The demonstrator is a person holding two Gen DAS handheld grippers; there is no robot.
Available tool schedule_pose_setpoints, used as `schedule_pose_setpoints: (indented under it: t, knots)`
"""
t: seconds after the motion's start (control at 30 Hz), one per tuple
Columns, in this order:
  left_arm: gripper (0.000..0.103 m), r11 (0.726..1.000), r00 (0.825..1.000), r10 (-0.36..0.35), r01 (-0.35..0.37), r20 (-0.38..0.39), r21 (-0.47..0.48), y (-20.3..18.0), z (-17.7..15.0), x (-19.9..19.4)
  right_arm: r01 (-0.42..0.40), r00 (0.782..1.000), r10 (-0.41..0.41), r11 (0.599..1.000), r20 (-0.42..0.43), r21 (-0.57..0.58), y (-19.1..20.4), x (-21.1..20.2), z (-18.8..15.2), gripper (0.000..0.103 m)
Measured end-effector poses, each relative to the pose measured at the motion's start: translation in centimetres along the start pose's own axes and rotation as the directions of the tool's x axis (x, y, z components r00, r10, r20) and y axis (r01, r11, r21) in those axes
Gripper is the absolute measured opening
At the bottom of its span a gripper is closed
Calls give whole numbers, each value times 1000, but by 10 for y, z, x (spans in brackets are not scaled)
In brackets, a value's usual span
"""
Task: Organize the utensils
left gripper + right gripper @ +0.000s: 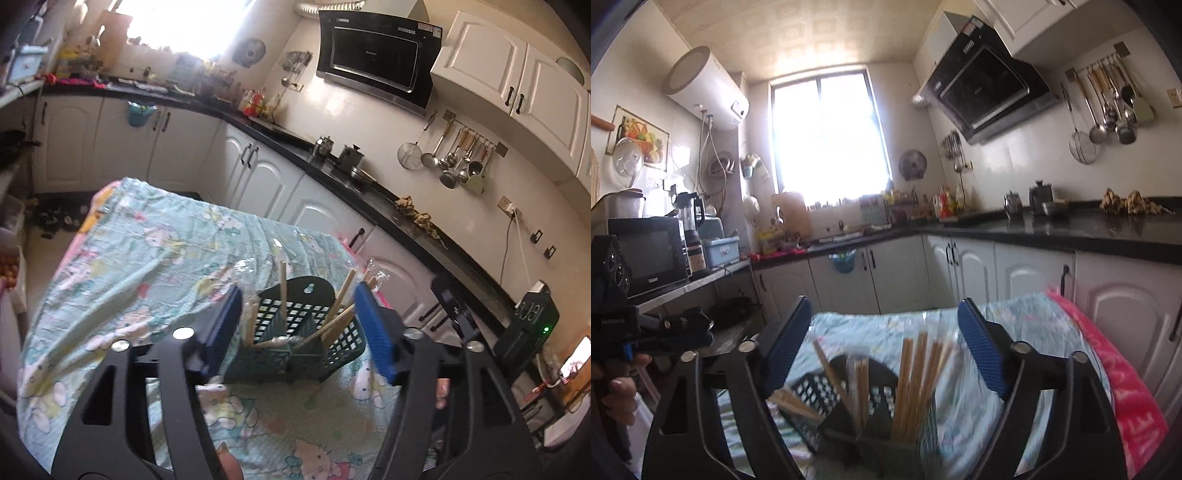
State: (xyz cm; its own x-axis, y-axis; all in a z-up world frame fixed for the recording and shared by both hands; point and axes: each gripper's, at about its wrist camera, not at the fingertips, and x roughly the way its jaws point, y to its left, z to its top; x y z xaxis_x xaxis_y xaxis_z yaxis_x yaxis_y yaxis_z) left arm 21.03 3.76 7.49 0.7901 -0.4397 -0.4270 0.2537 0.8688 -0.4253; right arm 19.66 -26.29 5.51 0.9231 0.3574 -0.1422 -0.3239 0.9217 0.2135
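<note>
Left gripper (pixel 299 321): blue pads spread wide, nothing pinched. The dark green utensil basket (pixel 295 332) sits in the gap between the pads, a little beyond them, touched by neither. It stands on the table's pale green cartoon-print cloth (pixel 147 251), close to the near right corner.

Right gripper (pixel 884 339): pads likewise spread, gripping nothing. Here the basket (pixel 849 406) lies low between the fingers, close in and motion-blurred.

Basket: latticed plastic, taller rounded back panel with a hanging hole, inner dividers making compartments. Wooden chopsticks (pixel 916 384) stand upright in a bunch in the right-hand compartment as seen from the right wrist; other sticks (pixel 282 291) lean at odd angles in the remaining compartments, some in clear plastic sleeves. A few tips splay outward past the rim.

A pink cloth (pixel 1123 387) shows under the printed one at the table's far edge.

Beyond: white cabinets (pixel 258 173), black countertop (pixel 369 192), range hood (pixel 376 59), hanging ladles (pixel 454 158), bright window (pixel 827 136).
</note>
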Motion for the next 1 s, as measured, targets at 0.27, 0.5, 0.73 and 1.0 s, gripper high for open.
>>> schedule_pose_setpoints:
  t: [0.27, 0.5, 0.73, 1.0]
  knots:
    - [92, 994, 993, 108, -110, 48, 25, 1, -19, -39, 16, 995, -19, 999, -93, -28, 22, -31, -9, 94]
    - [92, 984, 982, 181, -181, 58, -7, 10, -45, -67, 8, 987, -18, 998, -160, -62, 46, -51, -21, 96]
    - [92, 972, 972, 237, -237, 2, 0, 13, -76, -72, 13, 952, -38, 996, -303, -83, 65, -57, -53, 96]
    - [92, 950, 953, 304, -304, 13, 63, 4, -113, -71, 53, 946, -96, 988, -310, -142, 78, -75, -84, 96]
